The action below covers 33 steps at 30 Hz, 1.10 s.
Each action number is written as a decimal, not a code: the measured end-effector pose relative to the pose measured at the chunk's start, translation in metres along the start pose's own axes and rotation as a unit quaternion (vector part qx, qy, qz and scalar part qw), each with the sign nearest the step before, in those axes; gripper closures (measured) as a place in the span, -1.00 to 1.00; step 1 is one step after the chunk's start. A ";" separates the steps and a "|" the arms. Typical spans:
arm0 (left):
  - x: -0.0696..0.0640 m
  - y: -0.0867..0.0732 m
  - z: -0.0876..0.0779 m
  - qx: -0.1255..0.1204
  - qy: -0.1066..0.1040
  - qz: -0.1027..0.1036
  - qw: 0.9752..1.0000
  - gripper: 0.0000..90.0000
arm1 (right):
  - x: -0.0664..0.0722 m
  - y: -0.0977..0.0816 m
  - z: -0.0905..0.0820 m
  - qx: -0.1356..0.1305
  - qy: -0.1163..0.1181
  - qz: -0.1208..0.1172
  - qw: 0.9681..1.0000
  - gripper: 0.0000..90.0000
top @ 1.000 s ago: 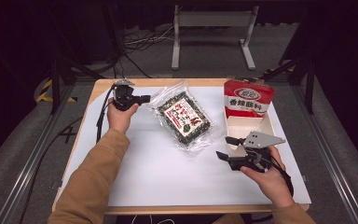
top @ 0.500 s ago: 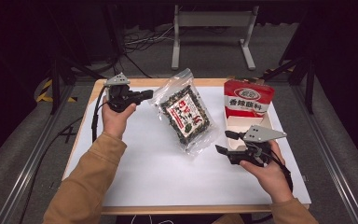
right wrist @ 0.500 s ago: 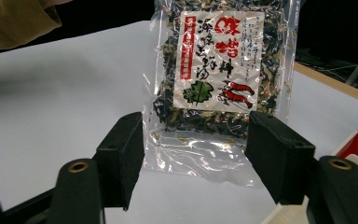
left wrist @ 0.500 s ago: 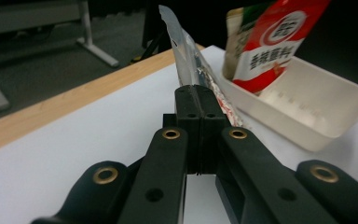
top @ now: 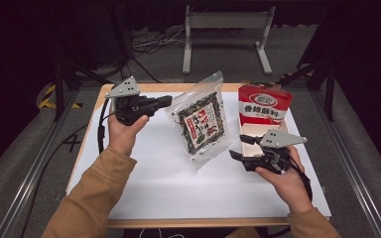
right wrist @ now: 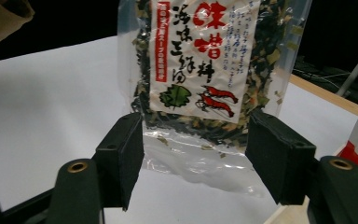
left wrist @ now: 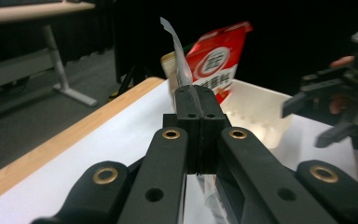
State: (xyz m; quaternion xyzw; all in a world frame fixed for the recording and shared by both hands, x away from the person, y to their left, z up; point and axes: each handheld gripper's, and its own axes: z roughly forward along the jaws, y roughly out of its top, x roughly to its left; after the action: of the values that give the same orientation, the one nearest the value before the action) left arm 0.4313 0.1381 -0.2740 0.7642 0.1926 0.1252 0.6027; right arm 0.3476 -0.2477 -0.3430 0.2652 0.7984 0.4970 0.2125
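You have one clear seaweed bag point(top: 202, 121), one red packet point(top: 264, 103), one white tray point(top: 291, 130), two grippers.

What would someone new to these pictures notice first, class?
Most striking is the clear seaweed packet, held up off the white table near its middle, pinched at its edge by the shut left claw. The right claw waits open just right of the packet's lower corner. Behind it, a red pouch stands in a white bin at the table's right side.
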 end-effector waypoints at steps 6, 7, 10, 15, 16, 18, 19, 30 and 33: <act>-0.019 0.007 -0.009 -0.019 -0.023 0.026 0.999 1.00 | -0.003 0.005 -0.001 -0.002 -0.002 0.003 1.000 -0.25; -0.022 0.008 -0.011 -0.023 -0.026 0.031 0.999 1.00 | -0.003 0.006 -0.002 -0.003 -0.003 0.002 1.000 -0.26; -0.027 0.006 -0.014 -0.029 -0.036 0.035 0.998 1.00 | -0.004 0.007 -0.002 -0.005 -0.003 0.001 1.000 -0.27; -0.031 0.001 -0.016 -0.035 -0.048 0.033 0.998 1.00 | -0.004 0.009 0.000 -0.004 -0.004 0.001 1.000 -0.29; -0.032 0.001 -0.017 -0.036 -0.051 0.034 0.998 1.00 | -0.005 0.009 0.000 -0.003 -0.004 -0.001 1.000 -0.29; -0.033 0.000 -0.017 -0.036 -0.052 0.034 0.997 1.00 | -0.006 0.012 0.000 -0.003 -0.005 -0.001 1.000 -0.30; -0.034 0.001 -0.017 -0.036 -0.054 0.034 0.997 1.00 | -0.007 0.014 0.000 -0.003 -0.005 -0.002 1.000 -0.31; -0.039 0.000 -0.018 -0.036 -0.067 0.041 0.996 1.00 | -0.021 0.034 0.004 0.006 0.019 -0.004 1.000 -0.30; -0.039 0.000 -0.018 -0.037 -0.070 0.040 0.996 1.00 | -0.027 0.039 0.007 0.007 0.026 -0.002 1.000 -0.31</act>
State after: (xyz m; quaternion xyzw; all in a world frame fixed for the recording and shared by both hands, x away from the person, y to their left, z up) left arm 0.3889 0.1364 -0.2678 0.7555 0.1144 0.1028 0.6369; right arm 0.3812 -0.2460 -0.3081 0.2523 0.8078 0.4975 0.1904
